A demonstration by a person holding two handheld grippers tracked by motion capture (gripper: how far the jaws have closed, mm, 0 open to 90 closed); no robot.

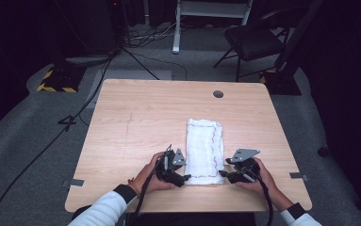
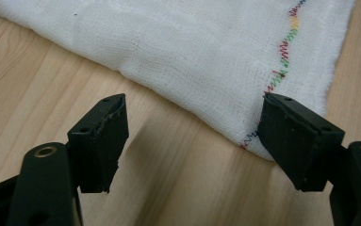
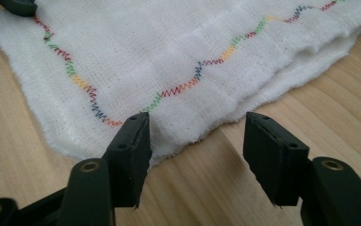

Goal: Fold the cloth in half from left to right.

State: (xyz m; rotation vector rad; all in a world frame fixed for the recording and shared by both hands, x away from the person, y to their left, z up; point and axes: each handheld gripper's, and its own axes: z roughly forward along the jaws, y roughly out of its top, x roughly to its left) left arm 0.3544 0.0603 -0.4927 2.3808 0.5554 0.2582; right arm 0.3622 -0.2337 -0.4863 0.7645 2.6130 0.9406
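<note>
A folded white gauze cloth (image 1: 205, 150) with a multicoloured zigzag seam lies lengthwise on the wooden table (image 1: 135, 122), its near end between my two hands. My left gripper (image 1: 185, 178) is at the cloth's near left corner. In the left gripper view its jaws stand open (image 2: 192, 136), low over the wood, with one jaw against the cloth's corner (image 2: 192, 47). My right gripper (image 1: 222, 173) is at the near right corner, open (image 3: 197, 150), and the cloth's edge (image 3: 168, 52) lies just ahead of its jaws. Neither gripper's pads press on the cloth.
A round cable hole (image 1: 218, 93) sits near the table's far edge. Behind the table are a black chair (image 1: 253, 42), a white frame leg (image 1: 176, 28) and cables on the grey floor. Tape tabs (image 1: 77, 182) mark the table's side edges.
</note>
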